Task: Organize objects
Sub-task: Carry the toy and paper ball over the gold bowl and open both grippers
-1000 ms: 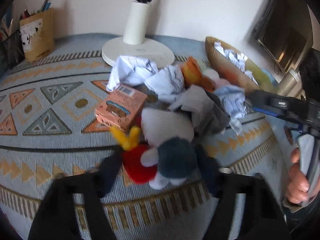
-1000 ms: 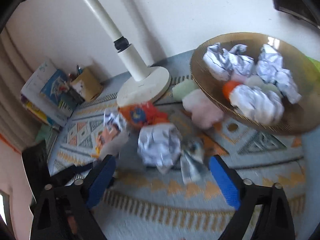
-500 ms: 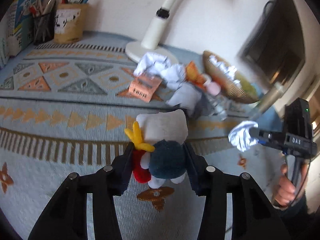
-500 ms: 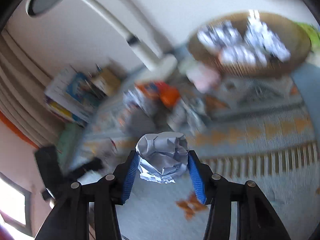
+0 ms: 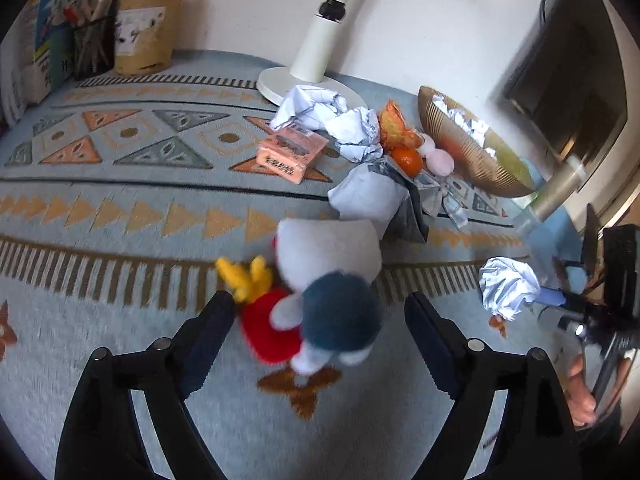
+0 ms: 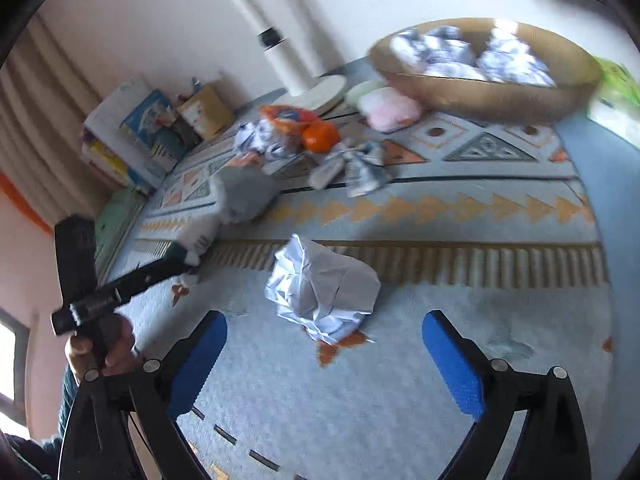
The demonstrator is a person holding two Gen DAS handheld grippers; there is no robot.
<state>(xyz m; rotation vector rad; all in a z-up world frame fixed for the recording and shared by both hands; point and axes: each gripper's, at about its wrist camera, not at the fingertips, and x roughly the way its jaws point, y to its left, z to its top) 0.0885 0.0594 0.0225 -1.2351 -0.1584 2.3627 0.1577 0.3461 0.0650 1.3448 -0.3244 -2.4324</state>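
Both grippers stood spread — left gripper (image 5: pixel 320 328) around the plush toy (image 5: pixel 320 292), right gripper (image 6: pixel 324 344) around a paper ball (image 6: pixel 320 288); at two o'clock the bowl (image 6: pixel 480 88) held several paper balls, clutter remaining.

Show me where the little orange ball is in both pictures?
Left wrist view: the orange ball sits upper right of centre, at the edge of the clutter pile, just left of the pink plush.
Right wrist view: the orange ball is upper centre, left of the pink plush.
Shared landmark: the woven bowl holding crumpled paper, right of the ball in both.
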